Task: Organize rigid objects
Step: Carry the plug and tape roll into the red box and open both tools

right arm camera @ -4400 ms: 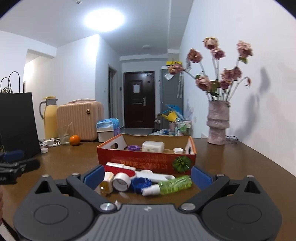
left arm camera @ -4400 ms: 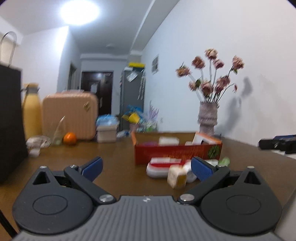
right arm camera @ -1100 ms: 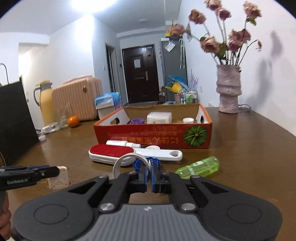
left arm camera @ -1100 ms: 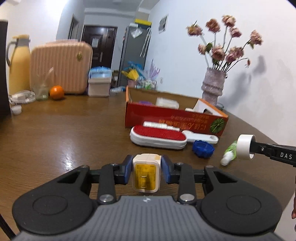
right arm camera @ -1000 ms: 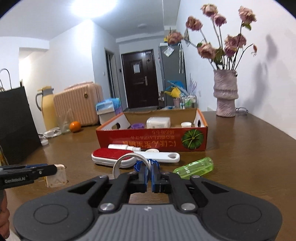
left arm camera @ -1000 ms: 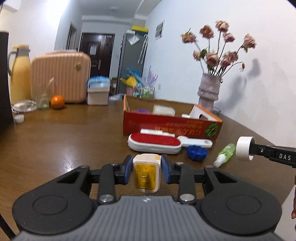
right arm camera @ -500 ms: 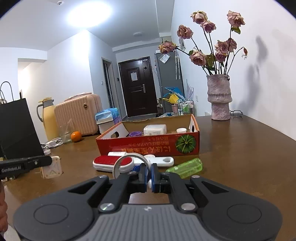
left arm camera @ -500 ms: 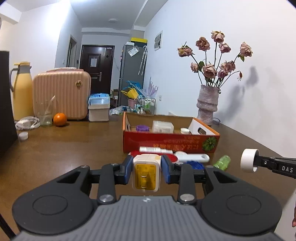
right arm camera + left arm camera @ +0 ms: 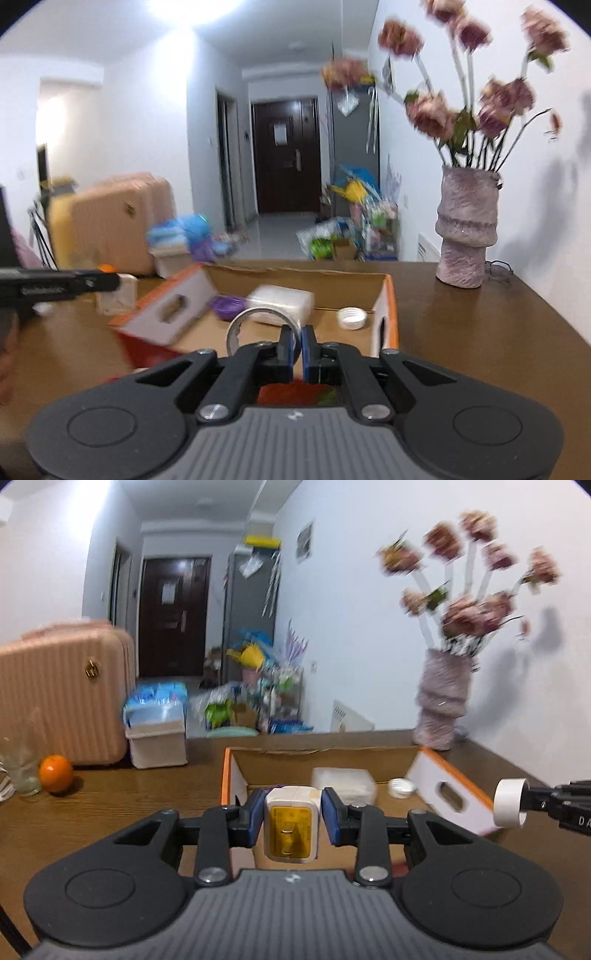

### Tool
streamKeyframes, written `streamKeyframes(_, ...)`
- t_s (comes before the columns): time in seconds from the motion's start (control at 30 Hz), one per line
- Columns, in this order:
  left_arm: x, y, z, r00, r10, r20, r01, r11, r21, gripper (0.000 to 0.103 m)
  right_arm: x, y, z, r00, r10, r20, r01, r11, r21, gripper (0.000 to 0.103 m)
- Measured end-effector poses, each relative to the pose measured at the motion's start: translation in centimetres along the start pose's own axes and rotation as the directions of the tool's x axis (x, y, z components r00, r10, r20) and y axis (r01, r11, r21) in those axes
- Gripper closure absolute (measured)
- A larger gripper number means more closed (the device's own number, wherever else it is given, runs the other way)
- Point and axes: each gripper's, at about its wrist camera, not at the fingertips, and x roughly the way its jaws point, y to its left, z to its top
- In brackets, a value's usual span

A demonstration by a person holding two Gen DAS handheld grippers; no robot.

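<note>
While the left gripper (image 9: 292, 814) clamps the plug adapter (image 9: 291, 823) and the right gripper (image 9: 295, 345) pinches the tape roll (image 9: 263, 326), the cardboard box (image 9: 325, 755) lies just ahead, below both.

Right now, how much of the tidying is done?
Done: a white container, purple lid and white cap lie in the cardboard box. In hand: left gripper holds a plug adapter, right gripper a tape roll. Left: dropping both in.

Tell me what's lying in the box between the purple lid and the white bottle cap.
A white rectangular container, in the right wrist view.
</note>
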Motion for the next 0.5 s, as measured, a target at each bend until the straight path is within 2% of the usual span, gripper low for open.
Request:
streamKeyframes(0.1,4.4,0.7,0.2,0.999,0.034,-0.040,-0.034,0.999,0.013,0.070,6.2,-2.4,1.9,0.993,0.033,-0.111,-0.029,0.999,0.043,0.099)
streamKeyframes(0.2,8.1,1.3,0.1,0.995,0.047,-0.088,-0.045,0.999,0.019,0.070,11.3,-3.3,3.1,0.978,0.003,-0.210,-0.001,1.000,0.011,0.099)
streamKeyframes(0.4,12.3,1.5,-0.5,0.989,0.049,-0.137,-0.043,0.998,0.045,0.069,19.5,-2.7,4.5,0.937,-0.017,-0.349,0.001,0.999,-0.046,0.098)
streamKeyframes(0.47,12.5,1.6,-1.0,0.989,0.046,-0.139,-0.040,0.998,0.044,0.069,21.6,-2.1,5.0,0.923,-0.056,-0.380,0.023,0.996,-0.090,0.094)
streamKeyframes(0.5,12.7,1.7,-1.4,0.989,0.046,-0.140,-0.040,0.998,0.045,0.069,22.6,-1.9,5.1,0.917,-0.081,-0.392,0.042,0.993,-0.106,0.086)
